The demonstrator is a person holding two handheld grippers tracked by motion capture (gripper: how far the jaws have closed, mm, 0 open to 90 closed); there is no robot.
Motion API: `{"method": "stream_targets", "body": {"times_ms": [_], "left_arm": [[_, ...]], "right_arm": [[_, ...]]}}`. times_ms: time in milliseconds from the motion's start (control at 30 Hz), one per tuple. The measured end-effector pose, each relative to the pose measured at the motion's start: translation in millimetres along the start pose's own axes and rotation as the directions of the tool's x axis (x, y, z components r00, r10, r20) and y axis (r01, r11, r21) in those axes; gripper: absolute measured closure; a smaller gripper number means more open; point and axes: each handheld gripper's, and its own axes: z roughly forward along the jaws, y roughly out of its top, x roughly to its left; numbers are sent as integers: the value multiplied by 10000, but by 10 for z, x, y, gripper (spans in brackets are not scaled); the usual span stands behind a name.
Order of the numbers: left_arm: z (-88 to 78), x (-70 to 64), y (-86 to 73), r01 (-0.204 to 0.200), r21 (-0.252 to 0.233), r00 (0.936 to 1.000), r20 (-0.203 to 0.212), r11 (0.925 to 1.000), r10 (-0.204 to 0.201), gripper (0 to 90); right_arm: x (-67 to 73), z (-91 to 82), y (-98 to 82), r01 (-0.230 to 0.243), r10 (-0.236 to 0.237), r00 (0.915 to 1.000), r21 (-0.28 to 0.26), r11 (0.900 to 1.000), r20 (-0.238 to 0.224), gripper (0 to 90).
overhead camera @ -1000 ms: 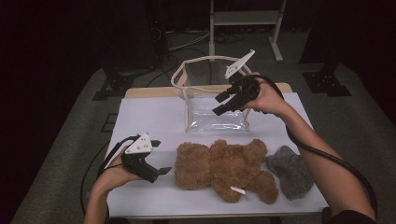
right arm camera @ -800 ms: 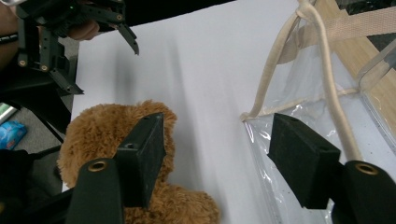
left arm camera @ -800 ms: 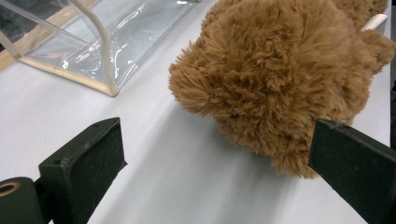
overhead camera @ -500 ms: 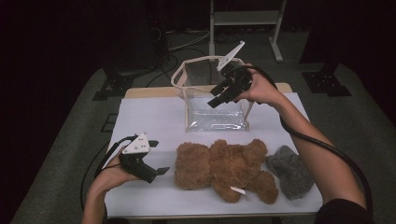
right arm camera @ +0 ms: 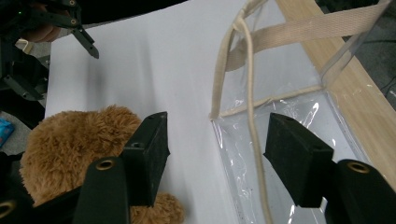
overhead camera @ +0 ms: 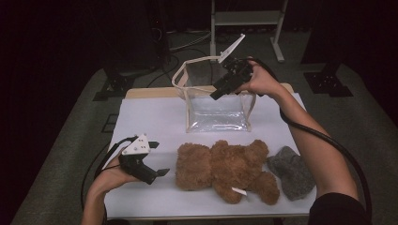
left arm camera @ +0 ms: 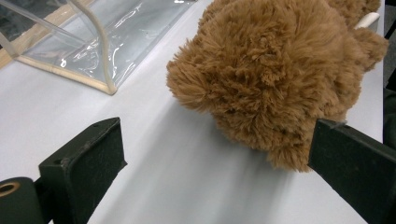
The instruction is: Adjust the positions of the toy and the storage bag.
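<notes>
A clear plastic tote bag [overhead camera: 218, 112] with beige trim stands open at the back of the white table. A brown teddy bear [overhead camera: 225, 168] lies in front of it, with a grey woolly piece [overhead camera: 291, 171] at its right. My right gripper [overhead camera: 217, 91] hovers over the bag's top rim, its jaws apart after just closing a little. In the right gripper view, the bag's beige-edged corner [right arm camera: 252, 121] shows in the gap of that gripper [right arm camera: 219, 158], and no pad presses on it. My left gripper [overhead camera: 160, 158] rests open just left of the bear [left arm camera: 280, 70], apart from it.
The white table [overhead camera: 150, 117] has a wooden strip [overhead camera: 150, 92] along its back edge. A metal stand [overhead camera: 244, 21] and dark equipment legs stand on the floor behind. Cables trail from both grippers off the table's sides.
My right gripper has moved left and slightly up over the bag's rim, jaws a bit narrower. The left gripper, bear and grey piece have stayed put.
</notes>
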Motion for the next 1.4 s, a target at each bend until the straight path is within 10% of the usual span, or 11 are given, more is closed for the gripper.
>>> {"method": "stream_targets", "body": {"times_ms": [333,833,1400], "left_arm": [[-6,-3,-7,10,60,10000,-1,10000,-10,29],[-26,2,-13,29,88,9999,-126,10000,-28,30],[-19,-1,-18,36,175,10000,-86,9998,-35,30]], "right_arm": [[-178,81,-75,-365,363,9993,184,9992,104,456],[-197,170,-168,-828,808,9963,791,9934,290,823],[-51,171,-200,-657,650,9978,998,9928,100,867]]}}
